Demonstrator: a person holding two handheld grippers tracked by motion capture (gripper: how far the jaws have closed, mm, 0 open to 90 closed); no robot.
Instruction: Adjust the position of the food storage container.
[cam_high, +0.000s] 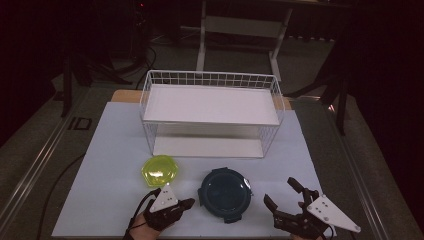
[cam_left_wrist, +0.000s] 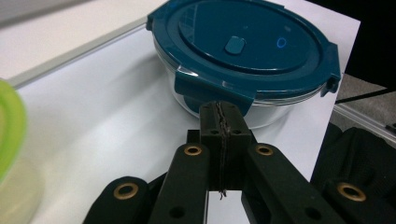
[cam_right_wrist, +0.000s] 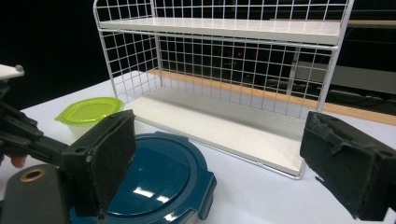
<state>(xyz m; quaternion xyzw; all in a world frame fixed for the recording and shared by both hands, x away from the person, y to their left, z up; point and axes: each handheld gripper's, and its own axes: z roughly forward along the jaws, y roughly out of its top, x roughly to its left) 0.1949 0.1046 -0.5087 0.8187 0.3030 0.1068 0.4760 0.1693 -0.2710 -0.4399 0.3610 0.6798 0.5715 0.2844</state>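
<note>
Resting on: a white sheet-covered table (cam_high: 110, 150) under dim light, dark floor all round.
Wire rack: a white two-tier wire shelf (cam_high: 212, 105) stands at the far middle of the table, both its shelves bare; from my right gripper view (cam_right_wrist: 219, 28) it rises just behind the round container.
Blue container: a round clear bowl with a dark teal clip-on lid (cam_high: 225, 194) sits at the near middle of the table, between my two grippers; its lid is on, and a side clip (cam_left_wrist: 212, 91) faces my left gripper.
Green container: a smaller clear tub with a lime-green lid (cam_high: 159, 171) sits to the left of the blue one, a little apart from it and nearer the rack.
My left gripper (cam_high: 187, 203): held low at the near edge, its jaws pressed together on nothing, tips just short of the teal lid's clip in the left gripper view (cam_left_wrist: 223, 123).
My right gripper (cam_high: 282, 192): held to the right of the blue container, jaws spread wide and holding nothing; its pads (cam_right_wrist: 112, 154) frame the teal lid and the rack's lower shelf.
</note>
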